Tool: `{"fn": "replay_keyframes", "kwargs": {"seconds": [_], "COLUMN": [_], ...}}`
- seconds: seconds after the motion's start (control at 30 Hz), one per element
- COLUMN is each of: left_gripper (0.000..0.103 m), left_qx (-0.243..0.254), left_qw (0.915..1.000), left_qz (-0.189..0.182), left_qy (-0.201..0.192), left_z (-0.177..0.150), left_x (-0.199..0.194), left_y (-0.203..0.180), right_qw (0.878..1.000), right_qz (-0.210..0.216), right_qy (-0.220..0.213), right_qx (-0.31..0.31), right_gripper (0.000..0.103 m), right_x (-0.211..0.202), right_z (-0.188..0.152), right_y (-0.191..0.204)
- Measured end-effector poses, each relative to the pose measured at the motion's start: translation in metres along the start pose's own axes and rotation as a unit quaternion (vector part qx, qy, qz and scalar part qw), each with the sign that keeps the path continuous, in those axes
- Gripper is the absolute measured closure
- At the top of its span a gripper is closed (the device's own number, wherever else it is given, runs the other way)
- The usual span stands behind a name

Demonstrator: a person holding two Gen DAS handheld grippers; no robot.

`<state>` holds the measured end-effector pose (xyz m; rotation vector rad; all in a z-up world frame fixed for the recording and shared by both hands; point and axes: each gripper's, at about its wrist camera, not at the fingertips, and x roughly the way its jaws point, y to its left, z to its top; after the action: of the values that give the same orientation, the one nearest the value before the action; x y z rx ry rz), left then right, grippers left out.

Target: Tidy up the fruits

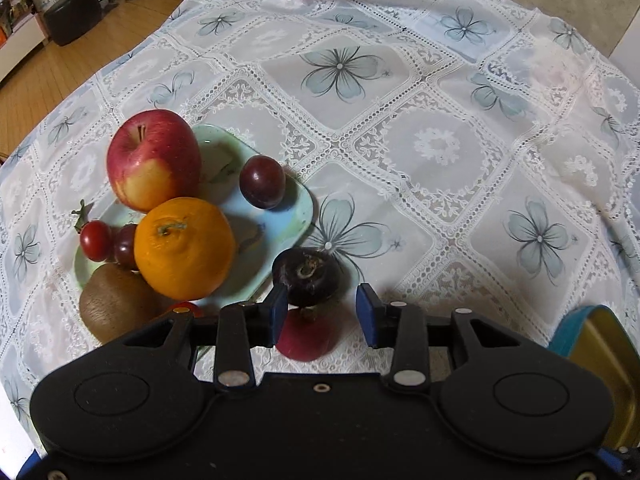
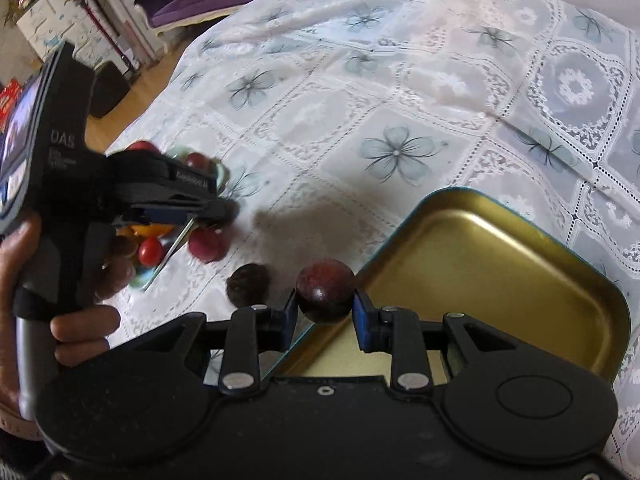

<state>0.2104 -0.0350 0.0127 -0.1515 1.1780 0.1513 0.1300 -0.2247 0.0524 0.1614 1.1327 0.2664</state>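
**Small round fruit: one plum gripped, one dark fruit between parted jaws**

The right gripper (image 2: 325,308) holds a dark red round plum (image 2: 325,294) over the near-left edge of the gold-lined metal tin tray with a teal rim (image 2: 500,256). Its jaws are narrowed onto the plum's sides, a blue pad touching each flank at the widest girth. The fruit looks light, smooth and likely slippery, with skin that would bruise under a hard squeeze; a gentle grip across the middle suits it.

The left gripper (image 1: 322,306) hovers at a dark purple round fruit with a rough stem scar (image 1: 306,278), which lies on the lace-covered desk (image 1: 420,152) just beside the pale green rectangular plate (image 1: 280,224). Its jaws stand moderately open; the left pad appears to touch the fruit, the right pad is clear of it. A reddish fruit (image 1: 306,338) lies below the jaws.

On the plate sit a red apple (image 1: 154,160), an orange (image 1: 184,242) and a brown kiwi (image 1: 116,306), heavier and firmer.
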Motion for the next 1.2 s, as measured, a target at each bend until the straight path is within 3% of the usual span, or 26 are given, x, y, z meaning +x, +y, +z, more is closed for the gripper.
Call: {"fn": "replay_keyframes", "kwargs": {"seconds": [0.17, 0.4, 0.6, 0.77, 1.2], "left_gripper": [0.050, 0.049, 0.052, 0.052, 0.052], "left_qx": [-0.008, -0.031, -0.040, -0.049, -0.001], "left_qw": [0.9999, 0.9988, 0.9982, 0.9981, 0.9992], "left_qz": [0.014, 0.027, 0.031, 0.006, -0.033], "left_qy": [0.000, 0.028, 0.032, 0.035, 0.022], "left_z": [0.002, 0.005, 0.011, 0.007, -0.039], "left_x": [0.013, 0.040, 0.039, 0.024, -0.053], "left_y": [0.000, 0.003, 0.000, -0.003, -0.055], "right_qw": [1.000, 1.000, 1.000, 0.999, 0.997], "right_qz": [-0.009, 0.007, -0.002, 0.002, -0.005], "right_qy": [0.003, 0.005, 0.013, 0.024, 0.060], "right_qx": [0.013, 0.017, 0.023, 0.039, 0.053], "right_gripper": [0.073, 0.073, 0.073, 0.073, 0.073], "right_x": [0.012, 0.014, 0.011, 0.001, -0.001], "right_z": [0.005, 0.010, 0.015, 0.021, 0.029], "right_y": [-0.014, -0.022, -0.032, -0.050, -0.088]}}
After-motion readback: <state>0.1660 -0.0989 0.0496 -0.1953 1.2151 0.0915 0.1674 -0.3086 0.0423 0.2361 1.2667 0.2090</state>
